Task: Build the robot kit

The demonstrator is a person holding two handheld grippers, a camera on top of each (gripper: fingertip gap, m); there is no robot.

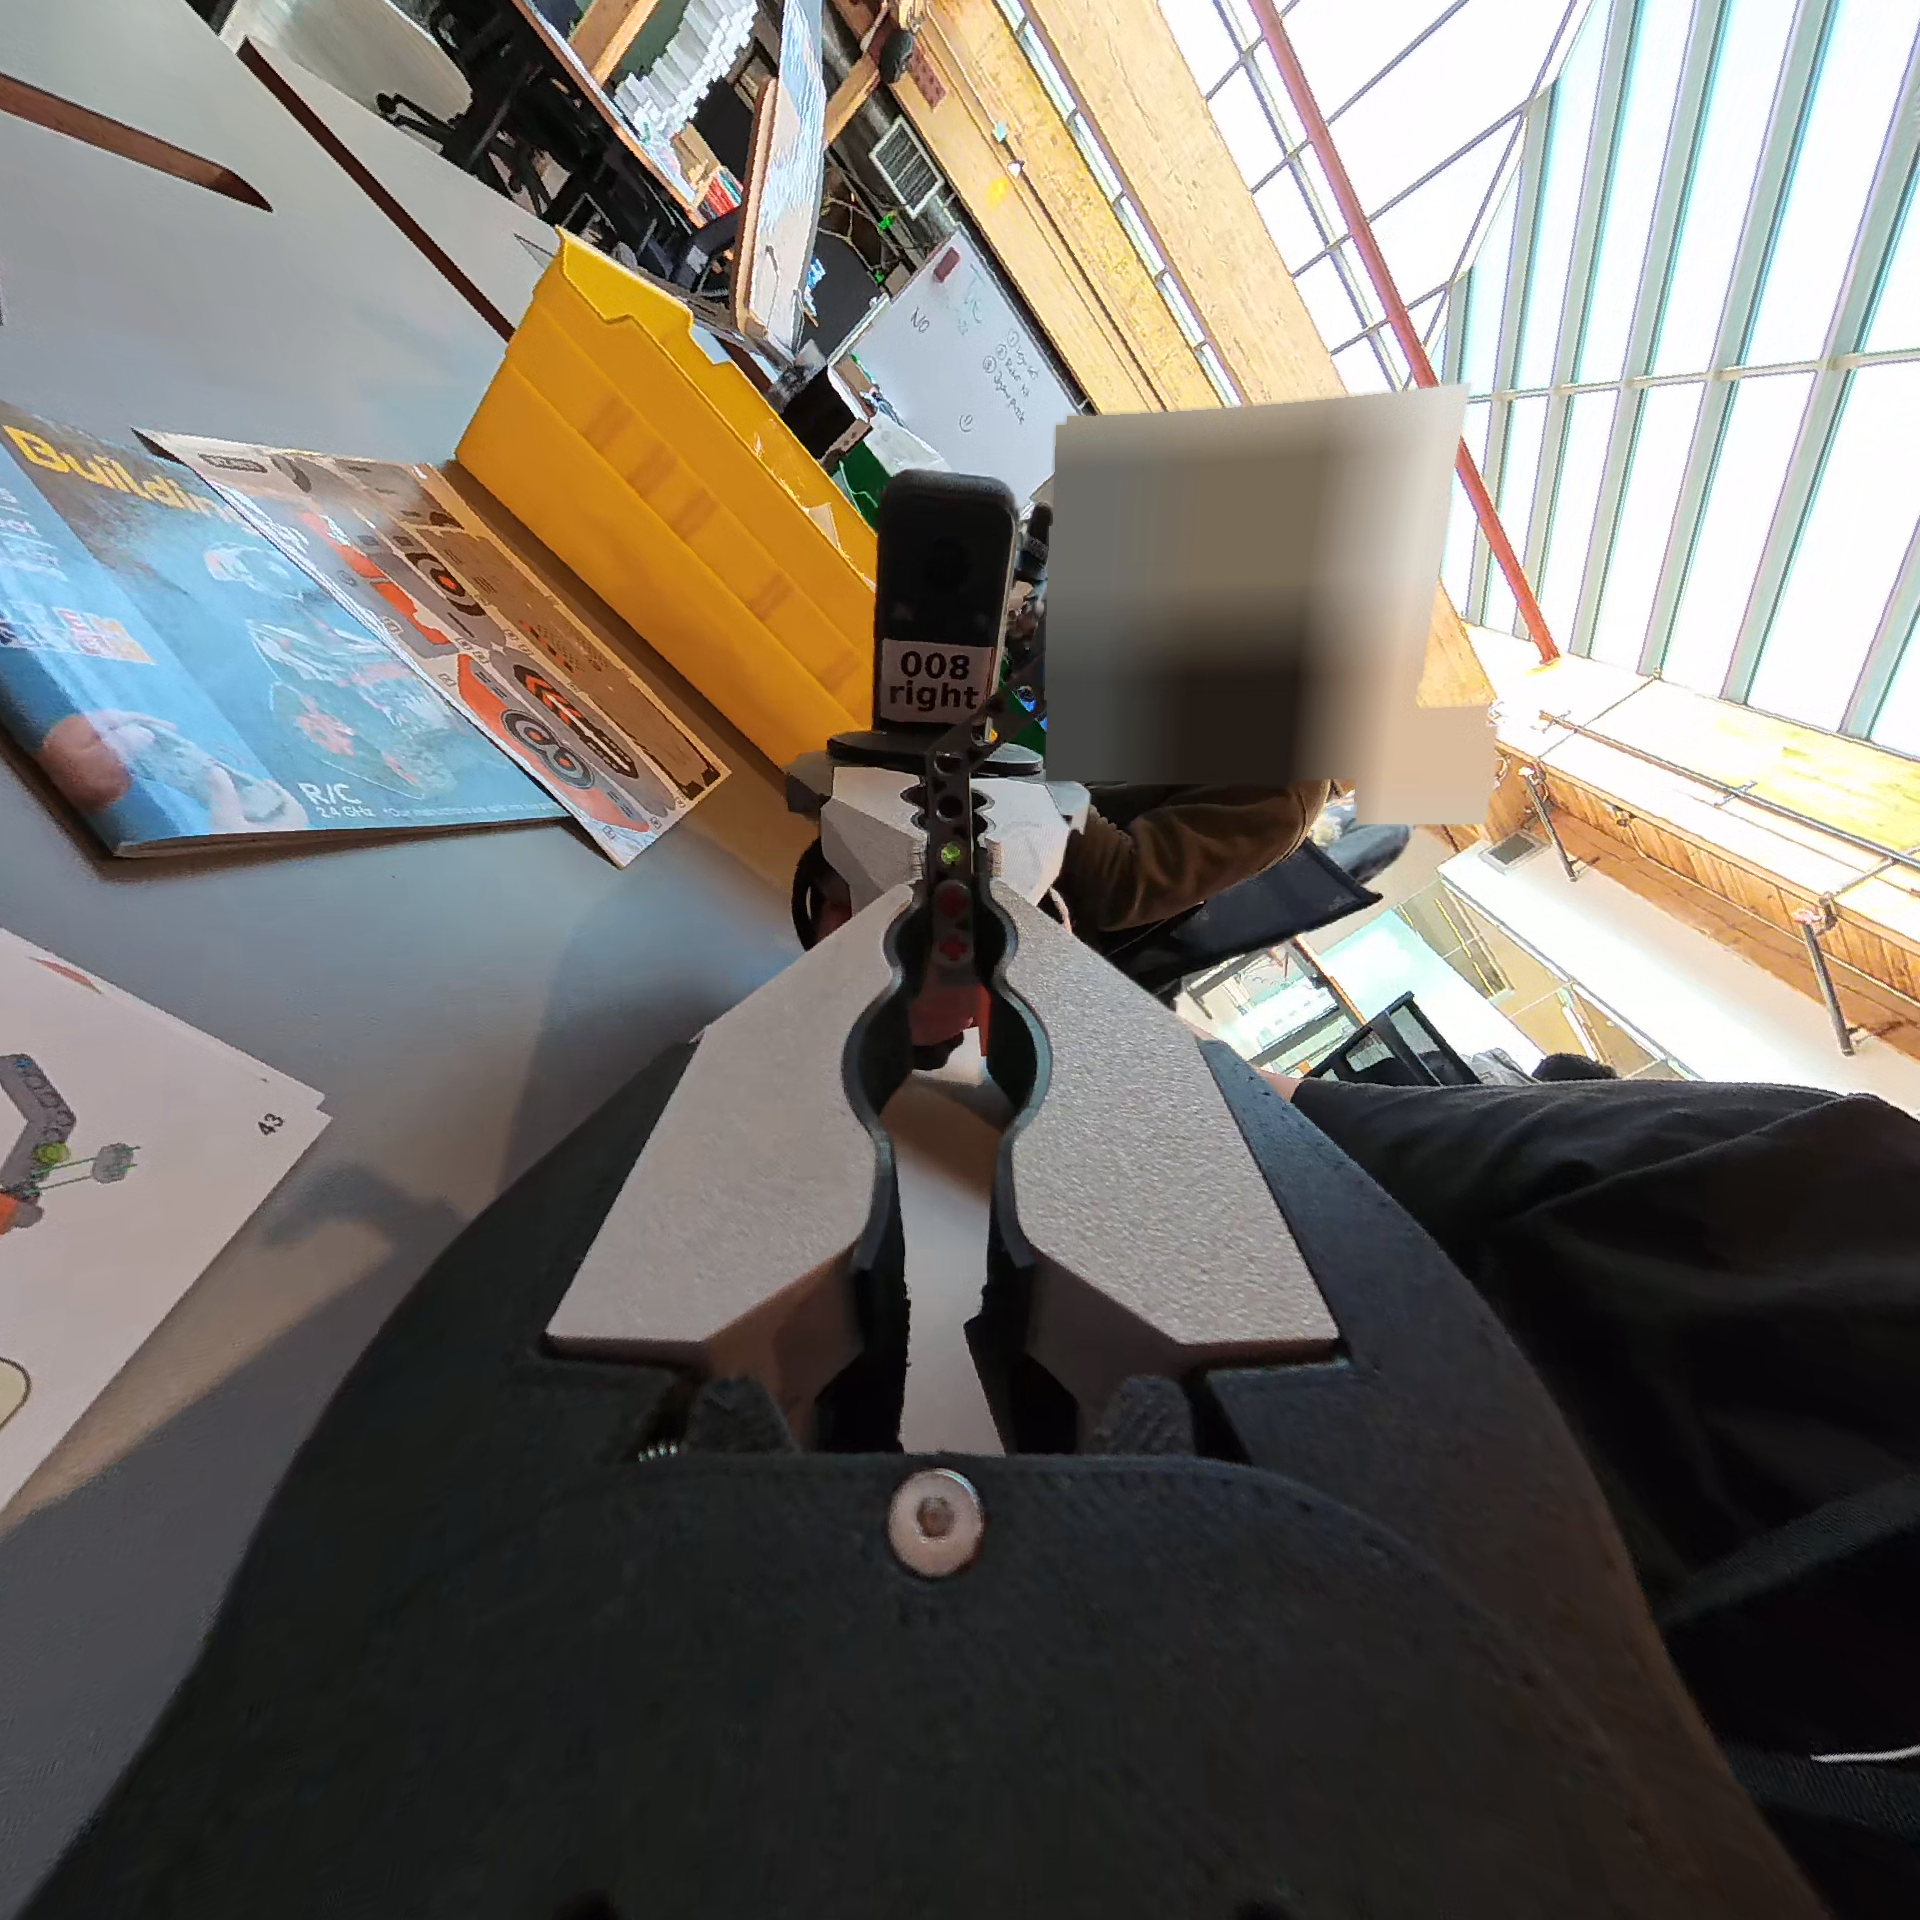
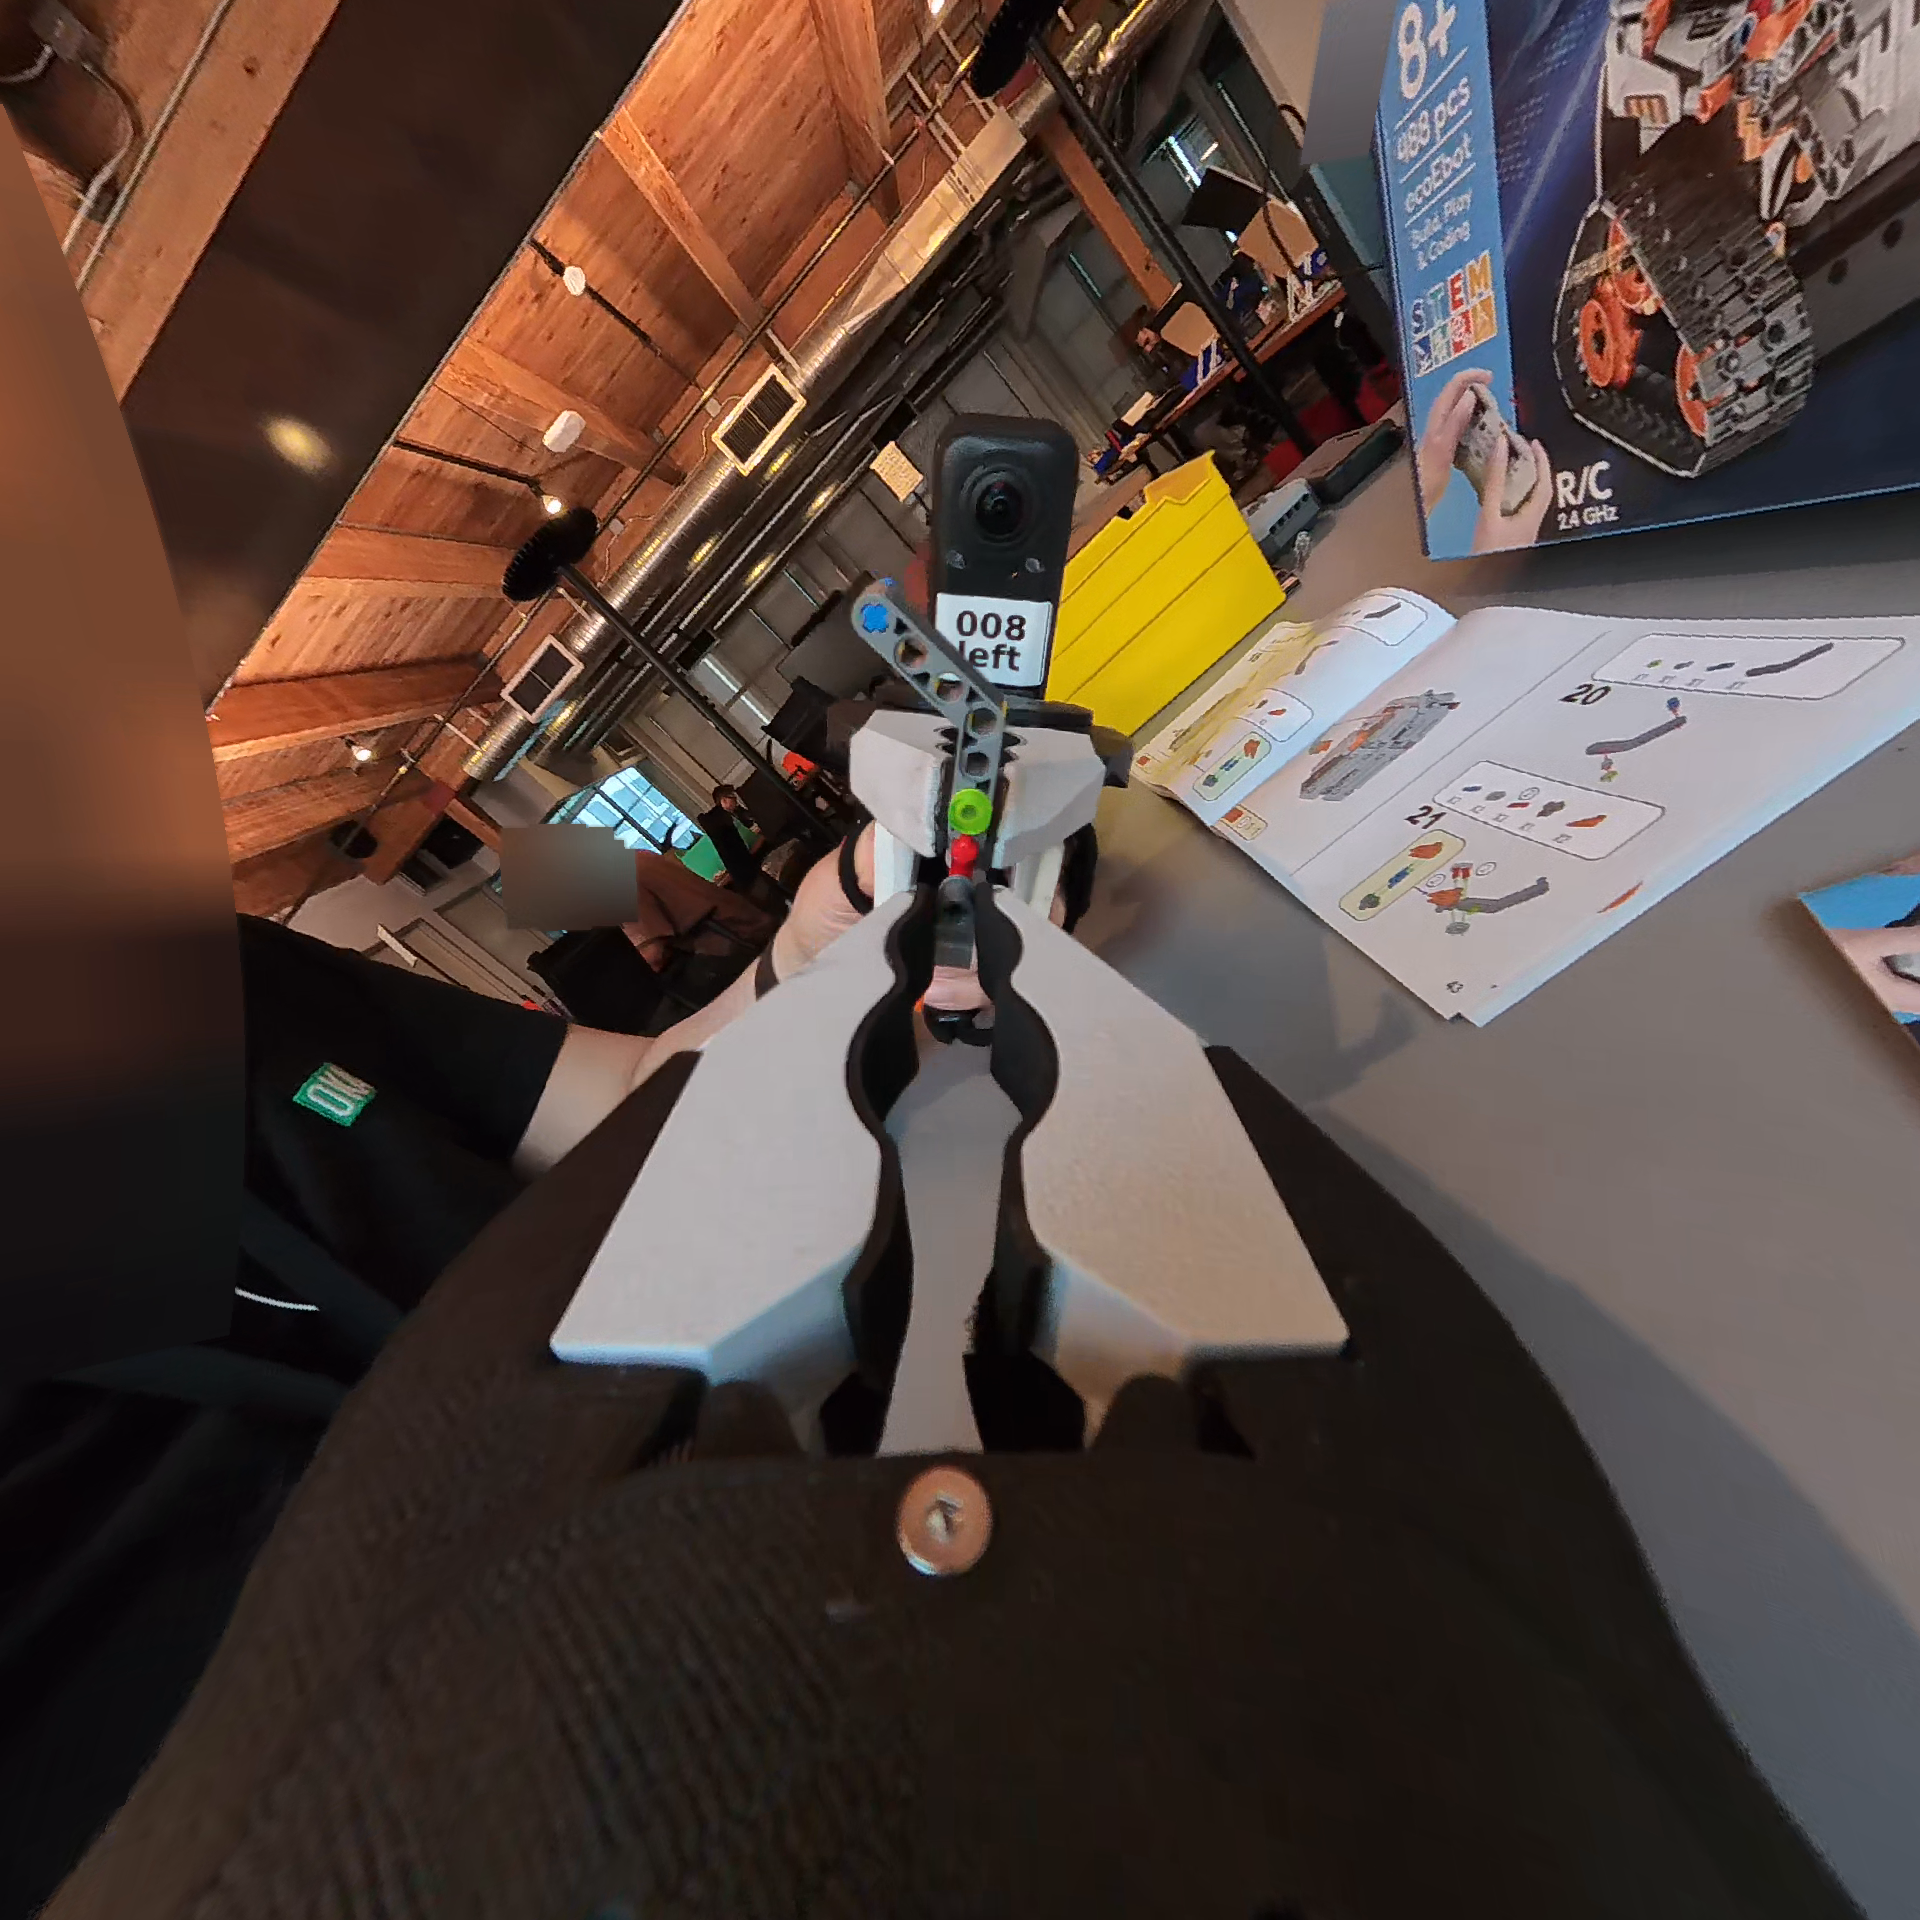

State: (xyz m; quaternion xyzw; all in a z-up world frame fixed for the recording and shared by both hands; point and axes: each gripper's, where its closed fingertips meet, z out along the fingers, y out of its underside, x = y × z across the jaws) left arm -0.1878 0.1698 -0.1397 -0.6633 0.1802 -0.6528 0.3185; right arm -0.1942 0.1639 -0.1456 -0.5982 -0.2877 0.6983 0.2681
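A small building-toy assembly is held in the air between my two grippers, which face each other tip to tip. It is a bent dark grey perforated beam [image 2: 940,686] with a blue pin on top, a green bush [image 2: 968,807] and a red pin [image 2: 962,854]. In the left wrist view the beam [image 1: 951,805] runs up from my left gripper [image 1: 951,914], which is shut on its lower end beside red pins and an orange part [image 1: 943,997]. My right gripper [image 2: 956,920] is shut on the assembly's dark lower part. The left gripper [image 2: 971,800] shows opposite it.
The grey table [image 1: 468,987] carries a yellow bin [image 1: 665,520], a flat blue kit box [image 1: 208,665], a printed sheet [image 1: 468,623] and an open instruction booklet [image 2: 1507,790]. A standing kit box [image 2: 1662,260] is at the far right. A person's dark sleeve [image 1: 1610,1299] is close.
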